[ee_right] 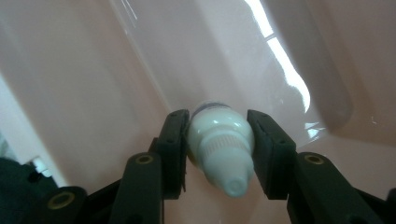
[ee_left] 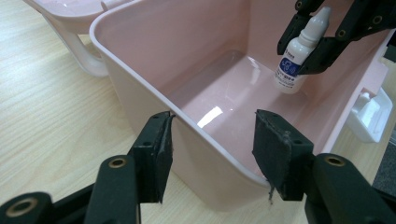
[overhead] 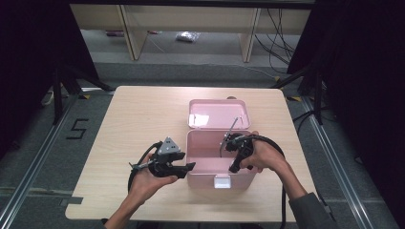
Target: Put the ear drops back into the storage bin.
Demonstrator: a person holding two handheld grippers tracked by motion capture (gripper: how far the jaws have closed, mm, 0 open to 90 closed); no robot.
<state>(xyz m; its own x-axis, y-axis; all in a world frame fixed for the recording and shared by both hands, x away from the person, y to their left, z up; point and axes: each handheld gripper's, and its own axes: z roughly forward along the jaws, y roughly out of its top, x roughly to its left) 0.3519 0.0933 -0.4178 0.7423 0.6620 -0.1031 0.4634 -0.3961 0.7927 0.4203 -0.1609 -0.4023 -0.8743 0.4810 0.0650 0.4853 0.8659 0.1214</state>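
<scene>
A pink plastic box (overhead: 205,171) stands open at the table's middle, its lid (overhead: 217,114) laid back behind it. My right gripper (ee_right: 217,140) is shut on a small white dropper bottle (ee_right: 222,149), cap toward the camera, held upright low inside the box (ee_right: 93,70). The left gripper view shows the same bottle (ee_left: 294,60), blue label facing out, between the right gripper's (ee_left: 303,51) jaws near the far wall. I cannot tell whether it touches the floor. My left gripper (ee_left: 212,144) is open, its jaws level with the box's (ee_left: 154,51) near rim and holding nothing.
A white latch (overhead: 222,182) sits on the box's front wall, also seen as a latch (ee_left: 371,114) at the right. The lid's handle (ee_left: 86,56) rests on the wooden table (overhead: 138,119). Cables trail from both grippers. Shelving legs stand beyond the table.
</scene>
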